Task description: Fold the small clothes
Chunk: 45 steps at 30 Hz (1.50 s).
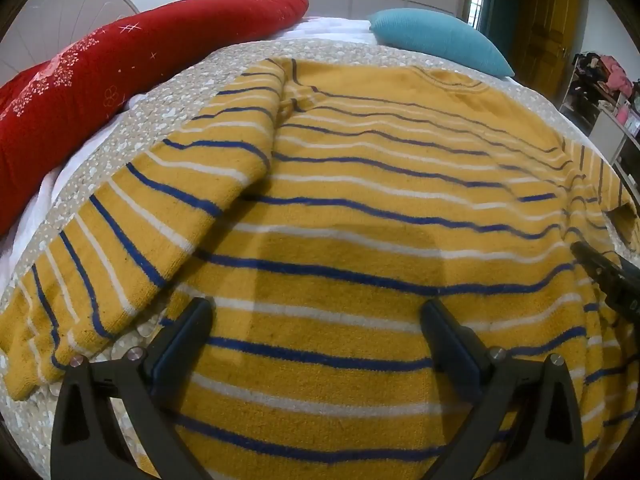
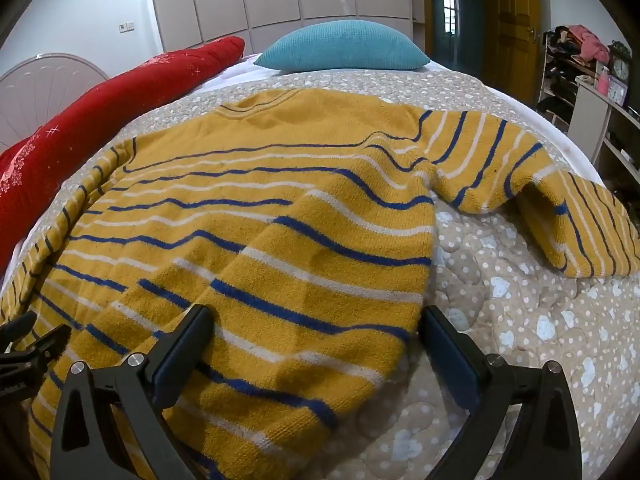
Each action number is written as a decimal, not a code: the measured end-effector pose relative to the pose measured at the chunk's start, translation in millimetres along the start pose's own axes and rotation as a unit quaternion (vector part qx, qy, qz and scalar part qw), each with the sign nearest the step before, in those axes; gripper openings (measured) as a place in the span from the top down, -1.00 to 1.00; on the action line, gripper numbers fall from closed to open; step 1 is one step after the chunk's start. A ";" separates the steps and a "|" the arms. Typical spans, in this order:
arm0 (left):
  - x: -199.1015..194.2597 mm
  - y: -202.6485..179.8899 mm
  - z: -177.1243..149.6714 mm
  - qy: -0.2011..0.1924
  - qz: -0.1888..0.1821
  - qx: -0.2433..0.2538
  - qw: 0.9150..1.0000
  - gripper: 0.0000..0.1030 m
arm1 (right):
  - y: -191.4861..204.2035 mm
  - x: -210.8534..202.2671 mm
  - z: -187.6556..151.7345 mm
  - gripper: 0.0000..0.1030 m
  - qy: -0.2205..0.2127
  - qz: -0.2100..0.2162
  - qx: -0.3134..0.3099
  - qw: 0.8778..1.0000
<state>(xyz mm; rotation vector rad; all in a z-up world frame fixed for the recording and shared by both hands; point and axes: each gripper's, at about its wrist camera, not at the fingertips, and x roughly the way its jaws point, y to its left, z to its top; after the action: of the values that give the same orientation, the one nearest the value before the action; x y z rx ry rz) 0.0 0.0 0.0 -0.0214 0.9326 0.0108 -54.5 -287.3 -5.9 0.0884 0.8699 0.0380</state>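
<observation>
A mustard-yellow sweater (image 1: 360,184) with blue and white stripes lies spread flat on the bed, neck toward the far pillows. Its left sleeve (image 1: 132,232) runs diagonally down the left. In the right wrist view the same sweater (image 2: 256,216) has its right sleeve (image 2: 532,184) bent over the quilt. My left gripper (image 1: 318,320) hangs open over the lower left body, nothing between its fingers. My right gripper (image 2: 316,328) is open above the sweater's right side edge near the hem. Each gripper shows at the other view's edge: the right gripper (image 1: 604,276), the left gripper (image 2: 28,344).
The sweater rests on a beige dotted quilt (image 2: 520,320). A long red pillow (image 1: 100,76) lies along the left, a teal pillow (image 2: 344,46) at the far end. Shelves with clutter (image 2: 580,68) stand at right, wardrobes and a wooden door behind.
</observation>
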 end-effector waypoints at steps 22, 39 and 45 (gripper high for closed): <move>0.3 1.6 0.2 0.000 -0.001 0.000 1.000 -1.00 | 2.3 0.9 0.7 -1.00 0.000 0.000 0.000 1.000; 0.4 1.1 0.4 -0.001 0.001 0.001 1.000 -1.00 | 3.1 0.9 0.8 -1.00 -0.001 -0.001 0.000 1.000; 0.0 6.2 -0.8 -0.002 0.004 0.003 1.000 -1.00 | 3.7 1.7 1.1 -1.00 -0.001 0.000 0.000 1.000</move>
<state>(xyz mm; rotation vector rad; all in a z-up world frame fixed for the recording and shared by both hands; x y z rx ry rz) -0.7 6.2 -0.5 -0.0130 0.9296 0.0155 -52.5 -283.5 -6.2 0.0874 0.8680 0.0373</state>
